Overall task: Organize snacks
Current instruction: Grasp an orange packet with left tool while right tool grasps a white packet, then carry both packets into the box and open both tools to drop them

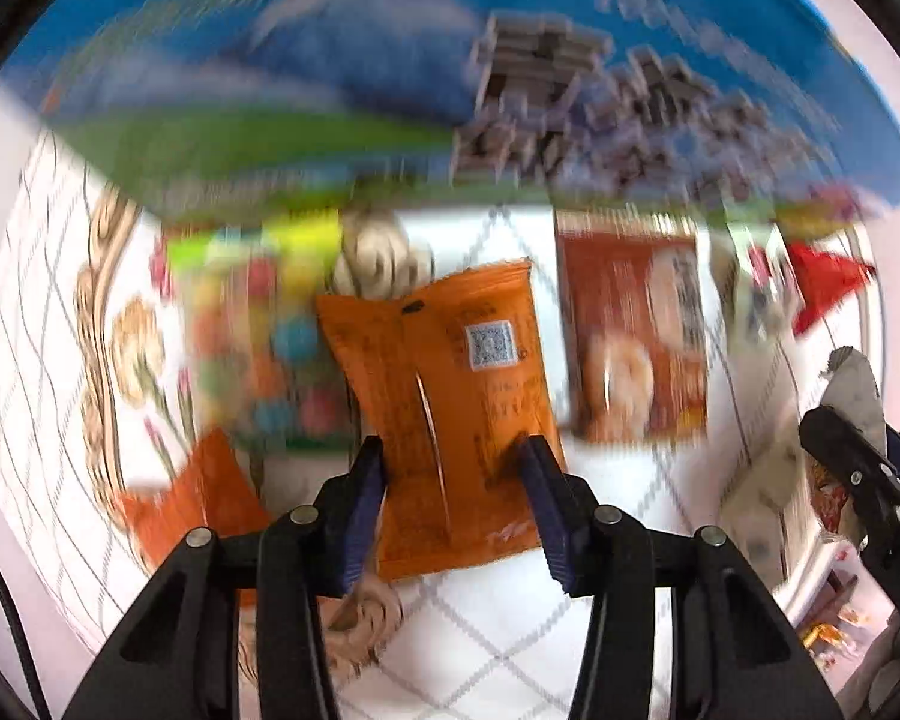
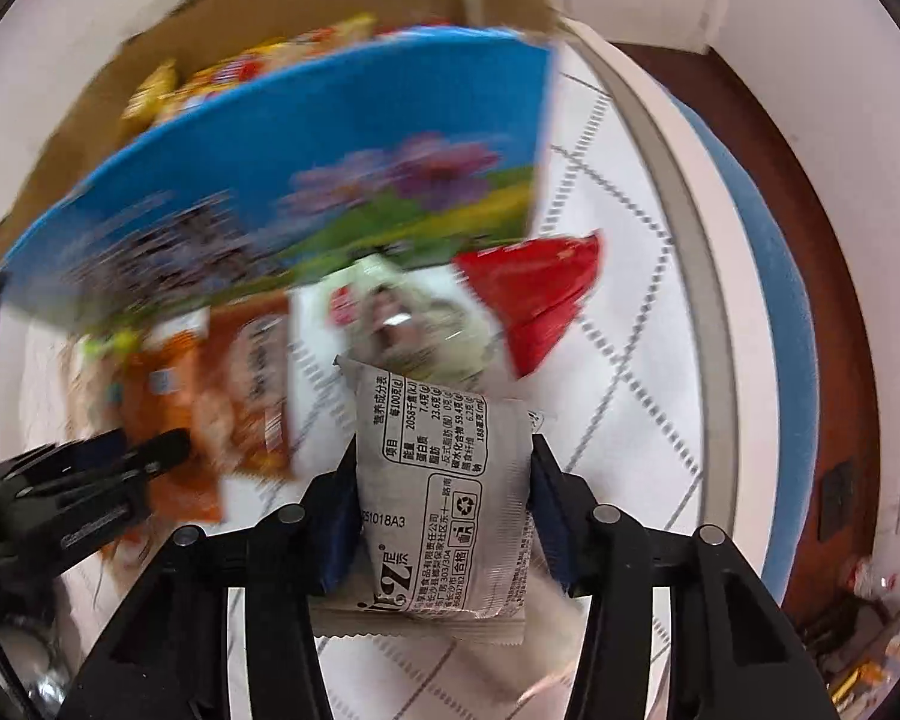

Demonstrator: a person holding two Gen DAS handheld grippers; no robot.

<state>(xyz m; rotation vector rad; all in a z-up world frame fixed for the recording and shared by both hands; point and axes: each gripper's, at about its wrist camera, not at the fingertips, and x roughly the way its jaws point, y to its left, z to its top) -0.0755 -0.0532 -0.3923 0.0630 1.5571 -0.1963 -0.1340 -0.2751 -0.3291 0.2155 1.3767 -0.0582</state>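
Note:
My left gripper (image 1: 453, 468) is shut on an orange snack packet (image 1: 444, 384) with a QR code and holds it above the patterned cloth. My right gripper (image 2: 441, 474) is shut on a silver snack packet (image 2: 444, 492) with printed nutrition text; it also shows at the right edge of the left wrist view (image 1: 852, 378). A cardboard box (image 2: 306, 6) with a blue printed side (image 1: 390, 48) stands ahead, with yellow and red snack bags (image 2: 240, 72) inside.
On the white cloth (image 1: 480, 630) lie a colourful candy bag (image 1: 258, 330), a brown-orange packet (image 1: 636, 336), a second orange packet (image 1: 192, 510), a red packet (image 2: 540, 300) and a pale green packet (image 2: 408, 318). The round table edge (image 2: 678, 192) curves at right.

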